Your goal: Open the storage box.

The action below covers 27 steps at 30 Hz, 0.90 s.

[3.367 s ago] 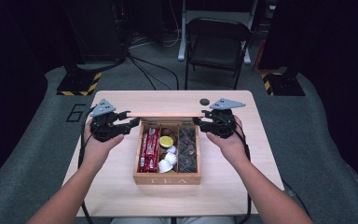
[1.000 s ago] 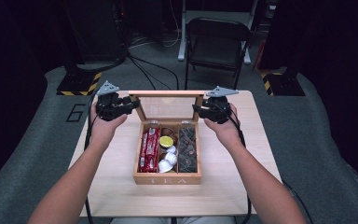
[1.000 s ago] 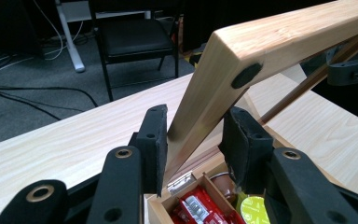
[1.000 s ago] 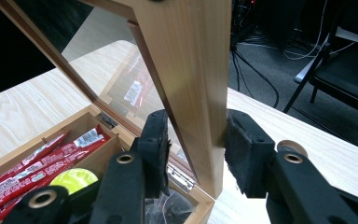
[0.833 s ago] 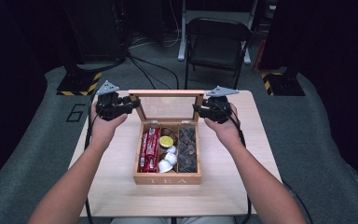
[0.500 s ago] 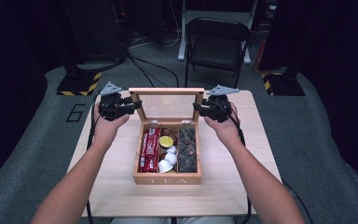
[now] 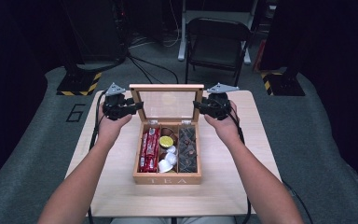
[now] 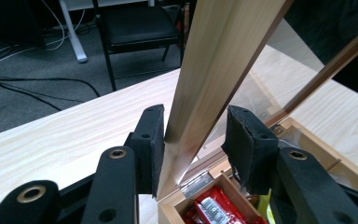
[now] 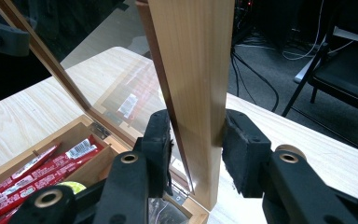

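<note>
- Lid (image 7: 166, 103) of the wooden tea box (image 7: 167, 176) stands raised, near upright, at the back edge of the box, in the middle of the high view; it has a wooden frame around a clear pane.
- Left gripper (image 7: 136, 107) sits at the lid's left edge. In the left gripper view the frame (image 8: 214, 79) stands between the two pads: the left pad (image 8: 151, 140) touches the wood, the right pad (image 8: 244, 144) stands just off it, so the jaws are not clamped.
- Right gripper (image 7: 199, 104) sits at the lid's right edge. In the right gripper view both pads (image 9: 235, 149) press on the frame (image 9: 193, 88), pinching it.
- Box rests on the light wooden table (image 7: 121, 186), open, with three compartments: red packets (image 7: 149, 150) on the left, small cups (image 7: 168, 156) in the middle, dark packets (image 7: 188, 148) on the right.
- Black chair (image 7: 216, 42) stands behind the table, at the top of the frame.
</note>
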Available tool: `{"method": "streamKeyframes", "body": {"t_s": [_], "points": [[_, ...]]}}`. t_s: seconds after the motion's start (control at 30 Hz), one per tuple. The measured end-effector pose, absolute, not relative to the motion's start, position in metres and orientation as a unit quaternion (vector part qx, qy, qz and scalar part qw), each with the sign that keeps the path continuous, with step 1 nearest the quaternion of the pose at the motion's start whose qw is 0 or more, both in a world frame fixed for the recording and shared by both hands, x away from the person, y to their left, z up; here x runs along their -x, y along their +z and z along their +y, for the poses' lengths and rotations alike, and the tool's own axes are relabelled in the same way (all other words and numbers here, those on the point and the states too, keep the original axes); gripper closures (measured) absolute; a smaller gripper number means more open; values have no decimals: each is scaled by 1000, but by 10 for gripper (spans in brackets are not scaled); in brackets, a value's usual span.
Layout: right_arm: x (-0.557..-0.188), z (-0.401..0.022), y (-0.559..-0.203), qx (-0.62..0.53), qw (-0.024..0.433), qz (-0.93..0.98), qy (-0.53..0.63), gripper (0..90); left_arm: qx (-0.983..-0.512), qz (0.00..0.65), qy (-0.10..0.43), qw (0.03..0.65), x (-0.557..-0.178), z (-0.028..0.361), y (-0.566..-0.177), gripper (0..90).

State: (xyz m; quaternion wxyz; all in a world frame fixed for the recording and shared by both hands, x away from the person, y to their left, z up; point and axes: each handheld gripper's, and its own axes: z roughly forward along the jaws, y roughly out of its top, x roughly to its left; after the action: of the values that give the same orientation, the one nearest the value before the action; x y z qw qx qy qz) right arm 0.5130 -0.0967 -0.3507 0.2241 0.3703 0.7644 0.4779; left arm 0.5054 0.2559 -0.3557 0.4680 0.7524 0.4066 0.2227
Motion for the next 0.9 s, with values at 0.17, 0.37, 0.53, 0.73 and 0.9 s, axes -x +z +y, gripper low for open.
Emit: {"method": "streamKeyframes", "body": {"t_s": [0.17, 0.37, 0.53, 0.73, 0.9], "points": [[-516, -96, -350, -371, 225, 766, 474, 629, -753, 411, 219, 464, -510, 256, -360, 599], [-518, -96, -350, -374, 225, 764, 475, 630, -753, 414, 213, 464, -514, 258, -363, 619], [-520, -96, -350, -378, 222, 761, 478, 630, -751, 414, 218, 465, -514, 258, -365, 630], [-524, -95, -357, -389, 224, 762, 468, 595, -749, 415, 217, 469, -516, 259, -366, 633], [-528, -96, -365, -396, 214, 760, 470, 588, -747, 419, 218, 468, -517, 258, -366, 634]]}}
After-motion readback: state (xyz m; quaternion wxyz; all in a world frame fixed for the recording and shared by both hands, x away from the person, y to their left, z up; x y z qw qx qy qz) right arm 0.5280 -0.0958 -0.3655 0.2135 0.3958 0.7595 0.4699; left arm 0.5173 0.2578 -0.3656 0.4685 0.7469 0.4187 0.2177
